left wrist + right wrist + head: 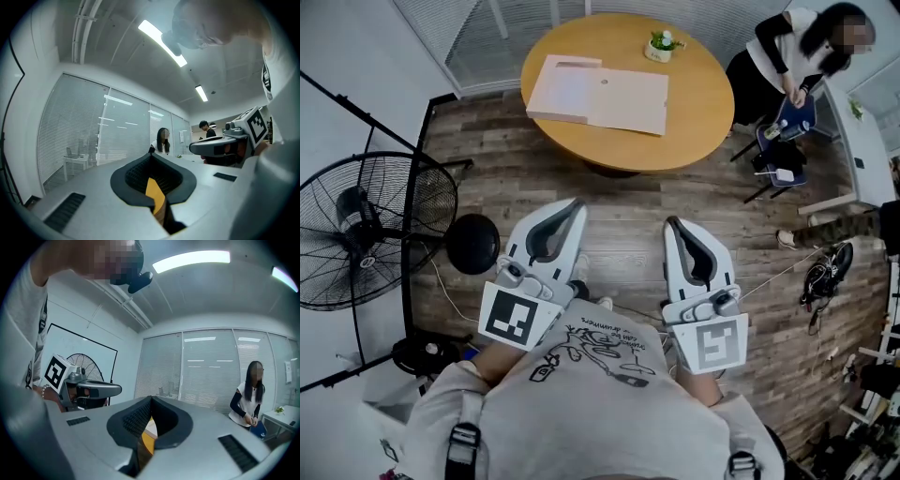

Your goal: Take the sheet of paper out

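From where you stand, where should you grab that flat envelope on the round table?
The envelope lies flat on the table, so nothing sticks up to pinch. Its near left corner sits almost at the rim, so probably grip there, sliding in level from the near left side.

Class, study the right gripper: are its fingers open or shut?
Shut. In the right gripper view the white right gripper has its dark-padded fingers meeting at the tips, with nothing between them.
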The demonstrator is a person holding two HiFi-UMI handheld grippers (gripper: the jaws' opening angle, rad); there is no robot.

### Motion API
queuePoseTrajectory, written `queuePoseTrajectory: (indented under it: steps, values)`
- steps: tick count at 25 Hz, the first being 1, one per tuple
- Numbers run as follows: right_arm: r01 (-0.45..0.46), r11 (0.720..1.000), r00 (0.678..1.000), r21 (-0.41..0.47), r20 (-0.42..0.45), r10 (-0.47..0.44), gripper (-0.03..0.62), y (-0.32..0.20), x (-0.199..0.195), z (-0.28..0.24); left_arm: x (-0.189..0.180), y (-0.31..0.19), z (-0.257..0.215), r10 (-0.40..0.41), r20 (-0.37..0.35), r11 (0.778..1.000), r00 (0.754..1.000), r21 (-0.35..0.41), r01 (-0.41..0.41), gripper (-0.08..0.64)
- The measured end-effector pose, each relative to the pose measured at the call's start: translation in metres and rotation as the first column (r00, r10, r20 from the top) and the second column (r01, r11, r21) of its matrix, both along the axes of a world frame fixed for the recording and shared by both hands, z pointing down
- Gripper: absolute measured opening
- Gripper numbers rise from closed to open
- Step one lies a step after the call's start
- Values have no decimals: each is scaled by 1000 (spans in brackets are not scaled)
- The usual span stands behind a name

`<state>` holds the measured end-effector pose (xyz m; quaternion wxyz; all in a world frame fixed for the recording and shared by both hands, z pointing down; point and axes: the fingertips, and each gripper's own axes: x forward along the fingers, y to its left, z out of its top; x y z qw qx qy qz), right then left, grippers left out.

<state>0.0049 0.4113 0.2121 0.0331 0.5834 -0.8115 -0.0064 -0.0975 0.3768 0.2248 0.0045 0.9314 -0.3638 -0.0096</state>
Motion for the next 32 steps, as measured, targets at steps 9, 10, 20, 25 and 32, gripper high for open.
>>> queuePoseTrajectory:
  steps: [9, 10, 20, 25, 32]
  values:
    - [-7, 1000, 1000, -6, -4, 7, 8, -47, -8, 3, -6, -49, 4, 8, -10, 1000, 1000, -3, -8, 21]
    - [-8, 1000, 1000, -7, -5, 8, 8, -52, -9, 3, -6, -54, 3, 12, -10, 1000, 1000, -3, -12, 21]
    - [-16, 1000, 1000, -12, -10, 15, 8, -105, -19, 6, -13, -108, 2, 36, -43, 999, 998, -18, -37, 21]
    - [-16, 1000, 1000, -24, -17, 16, 8, -130, -28, 9, -20, -133, -2, 36, -92, 999, 995, -20, -38, 21]
    - [-17, 999, 1000, -27, -17, 17, 8, -156, -45, 12, -35, -159, 6, 43, -89, 998, 995, -33, -46, 21]
